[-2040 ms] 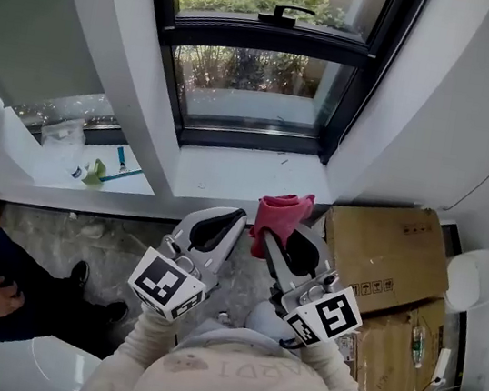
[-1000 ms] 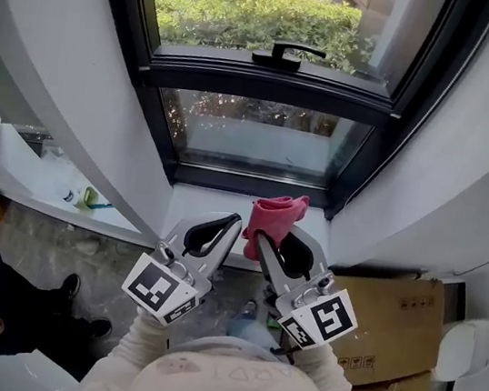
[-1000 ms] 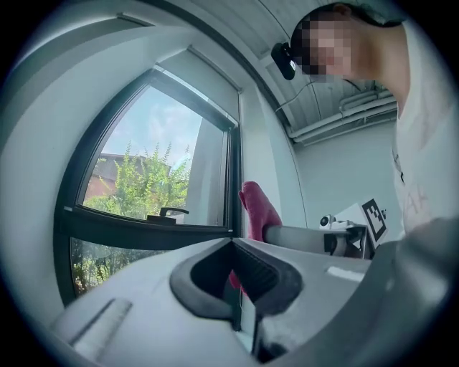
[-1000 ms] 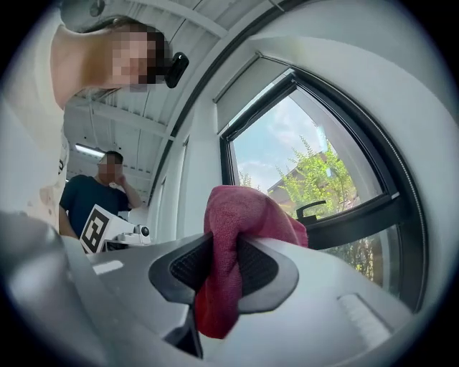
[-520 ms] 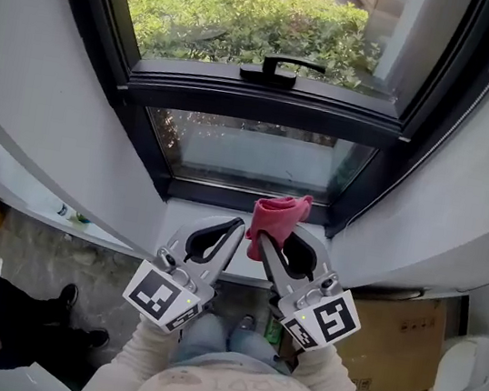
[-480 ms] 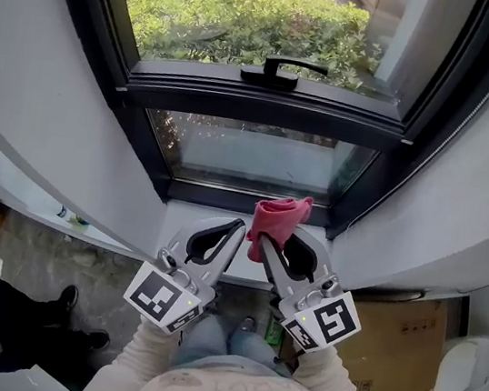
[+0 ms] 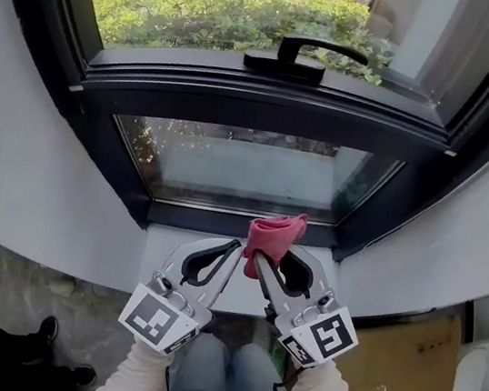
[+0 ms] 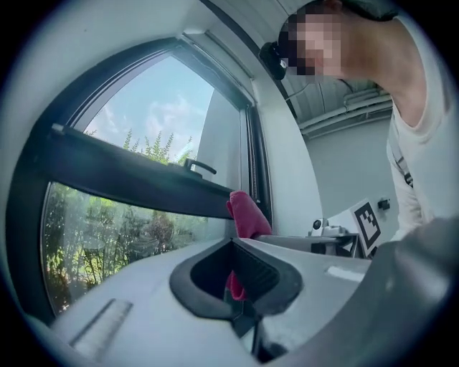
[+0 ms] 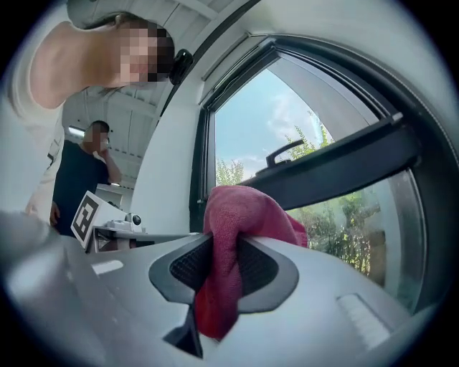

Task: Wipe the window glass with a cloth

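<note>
This looks like the approach, with no wiping yet: the right gripper (image 7: 262, 259) is clenched on a bunched pink cloth (image 7: 277, 234) of soft, napped weave, held over the white sill (image 7: 166, 256), seemingly short of the lower window glass (image 7: 249, 168). The left gripper (image 7: 234, 247), just to its left, is closed on nothing. Next, the cloth needs pressing onto the far, smooth pane inside the dark frame (image 7: 239, 111) — lightly and evenly.
</note>
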`<action>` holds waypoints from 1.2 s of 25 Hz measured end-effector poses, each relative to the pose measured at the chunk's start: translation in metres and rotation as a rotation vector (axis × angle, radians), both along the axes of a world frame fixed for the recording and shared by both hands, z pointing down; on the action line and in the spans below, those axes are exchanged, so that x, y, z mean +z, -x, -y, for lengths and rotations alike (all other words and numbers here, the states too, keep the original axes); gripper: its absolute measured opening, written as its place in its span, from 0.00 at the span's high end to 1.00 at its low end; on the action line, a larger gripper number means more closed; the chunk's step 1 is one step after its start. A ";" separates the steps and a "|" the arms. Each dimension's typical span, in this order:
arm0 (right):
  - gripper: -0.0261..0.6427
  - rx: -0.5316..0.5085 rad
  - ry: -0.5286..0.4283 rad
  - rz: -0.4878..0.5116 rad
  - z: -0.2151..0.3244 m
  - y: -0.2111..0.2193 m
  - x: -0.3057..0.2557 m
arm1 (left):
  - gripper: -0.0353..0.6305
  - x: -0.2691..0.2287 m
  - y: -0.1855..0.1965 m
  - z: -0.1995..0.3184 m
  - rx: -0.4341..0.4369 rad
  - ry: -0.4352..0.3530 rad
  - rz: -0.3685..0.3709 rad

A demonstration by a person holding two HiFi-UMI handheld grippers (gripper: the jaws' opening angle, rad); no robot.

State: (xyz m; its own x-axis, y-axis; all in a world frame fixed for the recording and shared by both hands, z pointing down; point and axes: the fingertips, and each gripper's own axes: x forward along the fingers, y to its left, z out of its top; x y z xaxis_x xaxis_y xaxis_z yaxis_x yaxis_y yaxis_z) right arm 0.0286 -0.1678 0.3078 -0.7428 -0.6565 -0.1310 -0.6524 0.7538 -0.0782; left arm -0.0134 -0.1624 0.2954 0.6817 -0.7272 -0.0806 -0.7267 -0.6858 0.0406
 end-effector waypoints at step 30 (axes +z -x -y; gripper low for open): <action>0.79 0.164 -0.310 -0.177 0.225 0.138 0.046 | 0.94 0.168 0.092 0.051 -0.140 0.026 -0.094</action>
